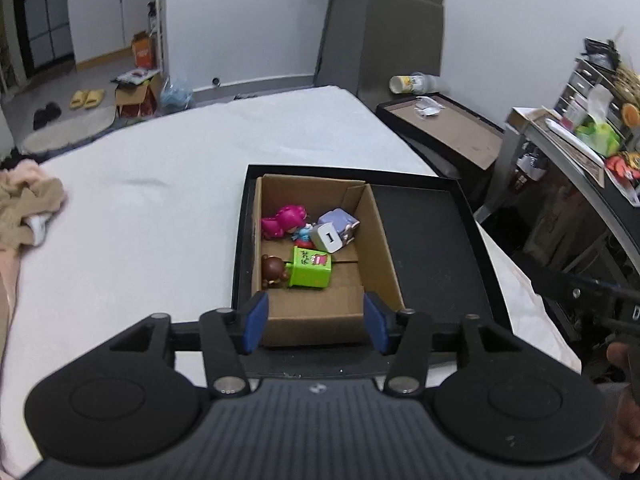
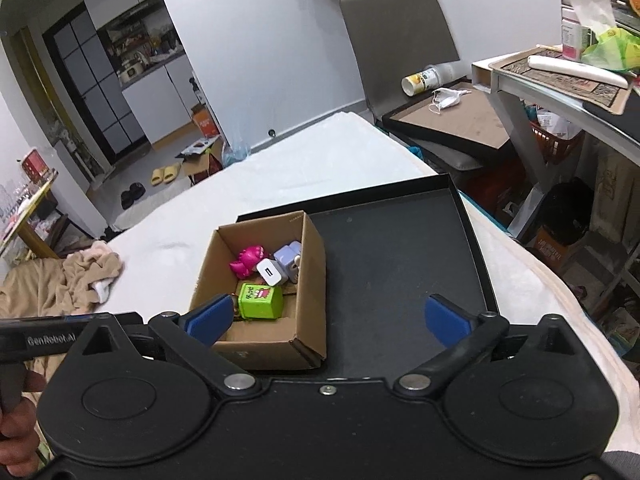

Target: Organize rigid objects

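Claws (image 1: 316, 322) above toy-filled cardboard box (image 1: 384, 256)

White bedsheet (image 1: 160, 200) covers the surface. Beige cloth (image 1: 28, 200) lies crumpled at its left edge. Far left on the floor: yellow slippers (image 1: 87, 98), black slippers (image 1: 47, 114), an open carton (image 1: 134, 96). Right of the bed: a tipped cup (image 2: 424, 79) and a face mask (image 2: 448, 98) on a brown board (image 2: 460, 120). Far right: cluttered desk (image 2: 560, 80) with green bag (image 2: 612, 50).

Brown cardboard box (image 1: 376, 240), black tray (image 1: 424, 236), green cube (image 1: 312, 270), pink figure (image 1: 282, 220).
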`<state>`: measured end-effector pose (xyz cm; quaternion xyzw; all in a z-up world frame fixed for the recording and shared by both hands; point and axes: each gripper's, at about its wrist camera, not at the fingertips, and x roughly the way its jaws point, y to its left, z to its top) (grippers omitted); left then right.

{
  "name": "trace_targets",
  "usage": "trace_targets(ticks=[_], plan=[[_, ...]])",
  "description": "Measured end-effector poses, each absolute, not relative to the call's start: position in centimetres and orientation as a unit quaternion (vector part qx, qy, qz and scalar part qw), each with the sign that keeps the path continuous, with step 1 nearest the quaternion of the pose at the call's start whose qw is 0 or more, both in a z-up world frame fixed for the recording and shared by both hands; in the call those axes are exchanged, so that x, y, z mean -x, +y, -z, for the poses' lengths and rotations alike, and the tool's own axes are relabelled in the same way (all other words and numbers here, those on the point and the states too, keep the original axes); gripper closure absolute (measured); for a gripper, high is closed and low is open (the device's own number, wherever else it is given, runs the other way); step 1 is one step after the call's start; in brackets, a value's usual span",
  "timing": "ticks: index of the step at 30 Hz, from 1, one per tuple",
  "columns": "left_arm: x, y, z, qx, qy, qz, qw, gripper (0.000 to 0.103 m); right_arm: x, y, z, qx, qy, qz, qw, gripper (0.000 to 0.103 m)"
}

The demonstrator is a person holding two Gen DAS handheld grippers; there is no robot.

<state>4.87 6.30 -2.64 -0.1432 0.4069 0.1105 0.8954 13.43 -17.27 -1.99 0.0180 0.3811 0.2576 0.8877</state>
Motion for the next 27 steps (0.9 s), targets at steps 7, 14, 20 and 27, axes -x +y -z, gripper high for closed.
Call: trace_targets(ticks=[7, 14, 20, 27], plan=[[-2.7, 5.0, 0.7, 0.134, 0.388, -0.101, 0.906, 0.025, -11.6, -18.2, 1.1, -0.008, 0.377, -0.242, 0.894, 0.0], [-0.7, 3.9, -0.5, 0.128, 0.372, -0.1, 0.914, 0.016, -9.4, -19.9, -0.1, -0.009, 0.368, -0.22, 0.903, 0.0], [1.4, 3.0, -1.7, 0.126, 0.351, -0.097, 0.923, 0.008, -7.2, -20.4, -1.5, 0.017, 0.347, -0.204, 0.915, 0.0], [3.8, 2.3, -2.9, 0.119, 0.329, -0.094, 0.932, 0.005, -5.3, -21.4, -2.7, 0.008, 0.337, -0.196, 0.921, 0.0]])
